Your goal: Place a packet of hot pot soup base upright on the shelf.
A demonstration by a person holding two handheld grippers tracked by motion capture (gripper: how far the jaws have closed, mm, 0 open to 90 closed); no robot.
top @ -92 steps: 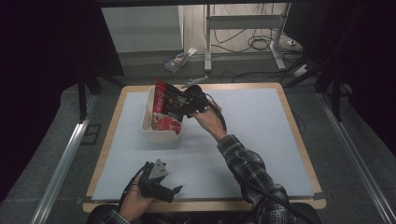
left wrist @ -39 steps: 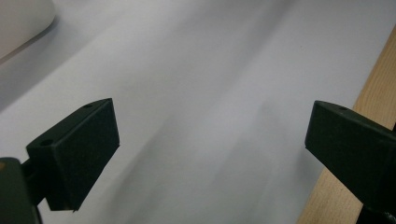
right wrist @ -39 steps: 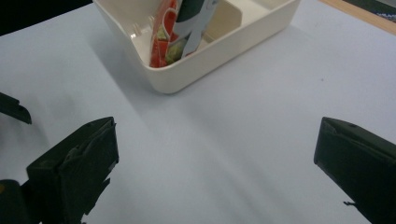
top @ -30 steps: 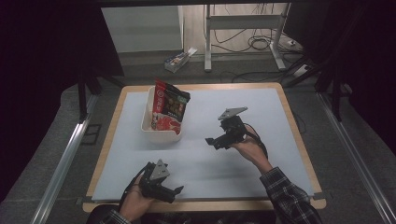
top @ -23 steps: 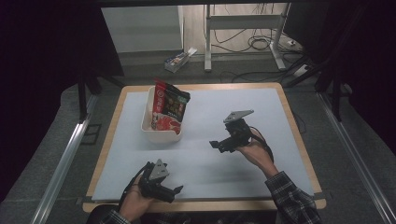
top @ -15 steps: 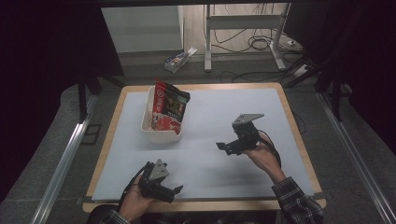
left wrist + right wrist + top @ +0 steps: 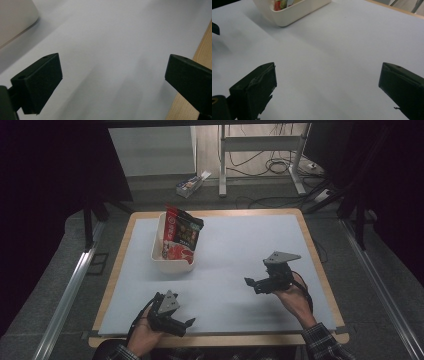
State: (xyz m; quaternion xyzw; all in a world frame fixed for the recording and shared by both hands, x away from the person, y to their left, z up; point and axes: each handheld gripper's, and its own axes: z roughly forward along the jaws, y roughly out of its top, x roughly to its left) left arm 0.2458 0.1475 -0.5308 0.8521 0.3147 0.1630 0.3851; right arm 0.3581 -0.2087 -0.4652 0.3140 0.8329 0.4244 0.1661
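— What has moved since three seconds back?
— Right gripper (image 7: 254, 284) has come away from the white bin (image 7: 165, 263) and now sits toward the near right of the table (image 7: 240, 245), its fingers (image 7: 253, 91) spread wide with nothing between them.
— And the other one?
— Left gripper (image 7: 184, 324) stays at the near edge, left of centre. Its fingers (image 7: 37, 82) are also wide apart and empty, over the pale table surface with the wooden border beside one of them.
— Where is the snack packet?
— Red and black packet (image 7: 180, 236) stands upright in the bin at the far left, its top well above the rim. From the right gripper view the bin's corner (image 7: 294, 11) lies far ahead, well apart from the fingers.
— Beyond the table?
— A small box (image 7: 192, 181) and cables (image 7: 272, 166) lie on the floor.
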